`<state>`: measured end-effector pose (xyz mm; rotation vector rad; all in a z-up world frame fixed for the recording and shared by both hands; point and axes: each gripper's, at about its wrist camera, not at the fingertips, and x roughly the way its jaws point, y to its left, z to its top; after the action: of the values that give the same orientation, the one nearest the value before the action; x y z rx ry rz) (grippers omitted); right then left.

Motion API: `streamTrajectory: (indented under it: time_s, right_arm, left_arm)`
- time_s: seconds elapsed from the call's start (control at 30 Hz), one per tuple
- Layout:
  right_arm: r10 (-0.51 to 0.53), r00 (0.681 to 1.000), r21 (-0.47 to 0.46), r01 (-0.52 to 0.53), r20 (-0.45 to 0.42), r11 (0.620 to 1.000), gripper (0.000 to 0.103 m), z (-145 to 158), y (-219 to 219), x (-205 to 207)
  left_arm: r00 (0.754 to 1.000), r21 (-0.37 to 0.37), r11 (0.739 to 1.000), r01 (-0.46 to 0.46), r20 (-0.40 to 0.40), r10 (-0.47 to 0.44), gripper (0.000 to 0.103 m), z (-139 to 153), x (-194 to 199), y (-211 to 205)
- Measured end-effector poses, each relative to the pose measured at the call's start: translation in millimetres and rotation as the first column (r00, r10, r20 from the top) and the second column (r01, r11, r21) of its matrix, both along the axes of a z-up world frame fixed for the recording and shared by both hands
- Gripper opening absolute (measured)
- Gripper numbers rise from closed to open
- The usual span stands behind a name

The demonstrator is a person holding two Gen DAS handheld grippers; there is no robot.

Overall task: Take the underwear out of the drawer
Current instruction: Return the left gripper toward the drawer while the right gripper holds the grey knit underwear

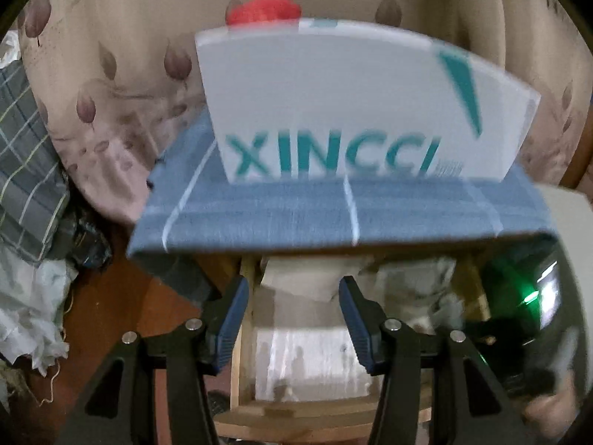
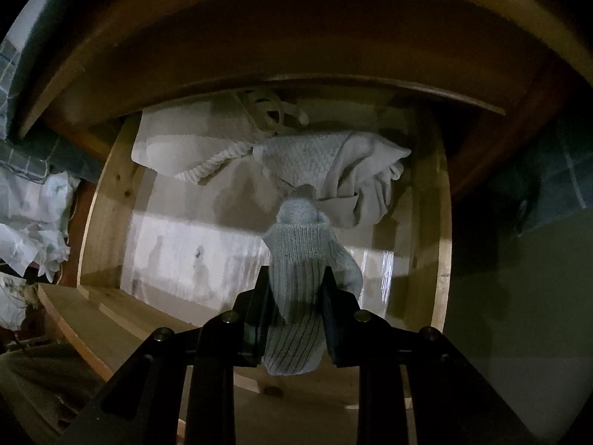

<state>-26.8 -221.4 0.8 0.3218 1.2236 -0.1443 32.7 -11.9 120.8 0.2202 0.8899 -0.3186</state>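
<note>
My right gripper (image 2: pixel 294 278) is shut on a grey ribbed knit garment (image 2: pixel 300 259) and holds it above the open wooden drawer (image 2: pixel 107 200). Pale underwear and cloth (image 2: pixel 304 159) lie bunched at the back of the drawer. My left gripper (image 1: pixel 292 289) is open and empty, held above the drawer's front part (image 1: pixel 242 333), with a folded pale cloth (image 1: pixel 304 282) just beyond its fingertips.
A blue checked cloth (image 1: pixel 333 211) covers the cabinet top, with a white box lettered in teal (image 1: pixel 333 111) on it. A flowered curtain (image 1: pixel 111 92) hangs behind. Crumpled white plastic (image 1: pixel 26 296) and checked fabric (image 1: pixel 22 170) lie at the left.
</note>
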Motion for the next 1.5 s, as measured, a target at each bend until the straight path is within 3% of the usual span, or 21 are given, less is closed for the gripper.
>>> streamTrajectory:
  time_s: [0.1,0.3,0.47,0.87,1.0,1.33,1.5]
  right_arm:
    - [0.003,1.0,-0.003,-0.003,0.004,1.0,0.023,0,-1,-1]
    - [0.01,1.0,-0.012,-0.01,0.021,1.0,0.023,0,-4,2]
    - [0.008,1.0,0.017,-0.008,0.025,1.0,0.023,-2,-7,3]
    - [0.045,0.994,-0.042,-0.041,0.103,0.998,0.023,19,9,-8]
    - [0.062,0.985,-0.052,-0.054,0.162,0.997,0.023,38,17,-15]
    - [0.051,0.979,-0.056,-0.041,0.196,0.998,0.023,70,37,-26]
    - [0.06,0.971,-0.065,-0.047,0.231,0.997,0.023,93,41,-31]
  left_arm:
    - [1.0,0.049,0.999,-0.007,0.009,0.006,0.052,-22,-4,-2]
    - [0.997,0.011,0.999,-0.05,-0.054,0.051,0.052,-53,5,9]
    - [0.994,0.014,0.999,-0.029,-0.103,0.03,0.052,-65,10,9]
    - [0.993,0.009,0.997,-0.072,-0.095,0.073,0.052,-63,12,13]
    - [0.995,0.014,0.999,-0.052,-0.084,0.053,0.052,-61,9,11]
    - [0.998,0.031,0.998,-0.045,-0.036,0.047,0.052,-56,5,18]
    - [0.998,0.013,0.999,-0.04,-0.05,0.041,0.052,-55,5,23]
